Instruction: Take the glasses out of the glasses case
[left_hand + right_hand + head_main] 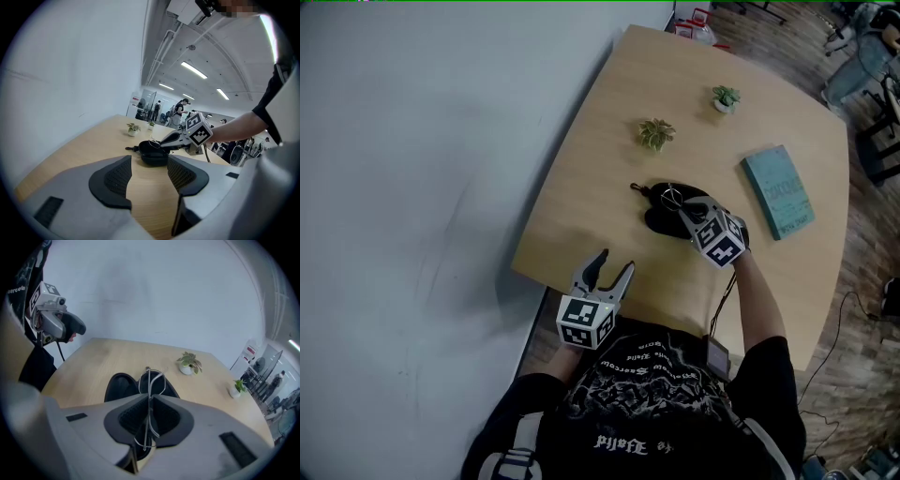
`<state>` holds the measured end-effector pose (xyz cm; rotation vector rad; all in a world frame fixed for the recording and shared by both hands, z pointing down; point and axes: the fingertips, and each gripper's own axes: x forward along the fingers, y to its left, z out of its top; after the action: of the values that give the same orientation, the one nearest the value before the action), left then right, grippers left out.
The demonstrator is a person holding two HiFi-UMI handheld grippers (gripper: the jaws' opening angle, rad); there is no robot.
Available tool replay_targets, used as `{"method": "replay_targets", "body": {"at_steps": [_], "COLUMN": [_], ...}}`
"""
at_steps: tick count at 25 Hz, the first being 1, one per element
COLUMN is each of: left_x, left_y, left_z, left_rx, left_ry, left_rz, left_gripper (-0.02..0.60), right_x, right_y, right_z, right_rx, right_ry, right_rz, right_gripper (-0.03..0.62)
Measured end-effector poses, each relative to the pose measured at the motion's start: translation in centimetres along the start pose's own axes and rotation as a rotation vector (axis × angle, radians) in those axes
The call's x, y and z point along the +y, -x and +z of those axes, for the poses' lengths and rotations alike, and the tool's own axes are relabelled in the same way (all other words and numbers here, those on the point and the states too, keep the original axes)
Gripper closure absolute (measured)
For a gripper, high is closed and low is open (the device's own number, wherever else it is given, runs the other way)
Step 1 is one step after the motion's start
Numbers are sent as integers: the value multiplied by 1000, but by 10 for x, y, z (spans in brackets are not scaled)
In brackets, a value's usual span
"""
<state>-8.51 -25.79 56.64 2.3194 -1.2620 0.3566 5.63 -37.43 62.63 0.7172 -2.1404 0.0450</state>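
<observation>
The black glasses case (pixel 660 221) lies open on the wooden table (pixel 591 187). My right gripper (pixel 682 208) reaches over it, shut on thin wire-framed glasses (pixel 672 197). In the right gripper view the metal frame (pixel 151 379) runs between the pressed pads (pixel 161 414) and sticks out above the open case (pixel 119 385). My left gripper (pixel 616 262) hovers near the table's front edge, open and holding nothing. Seen from the left gripper view, its jaws (pixel 149 164) frame the case (pixel 152 157) and the right gripper (pixel 165 139) beyond.
Two small potted plants (pixel 656 133) (pixel 726 97) stand behind the case. A teal book (pixel 778 190) lies to its right. A white wall (pixel 412 187) borders the table's left side. A cord hangs down by the right arm (pixel 727 295).
</observation>
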Motion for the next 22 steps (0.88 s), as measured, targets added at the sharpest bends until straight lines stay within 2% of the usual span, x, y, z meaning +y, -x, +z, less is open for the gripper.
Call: {"method": "replay_targets", "body": {"at_steps": [9, 22], "left_x": [-7, -18], "left_y": [1, 4], "left_z": [3, 18], "left_rx": [-17, -69], "left_ry": [-12, -26], "left_rz": [-12, -48], "left_gripper": [336, 336], "right_x": [-3, -1], "right_y": [30, 95], "right_z": [18, 47], "right_rx": [-103, -279], "right_ry": [-58, -126], "right_rz": [-68, -212], "right_gripper": [557, 557]}}
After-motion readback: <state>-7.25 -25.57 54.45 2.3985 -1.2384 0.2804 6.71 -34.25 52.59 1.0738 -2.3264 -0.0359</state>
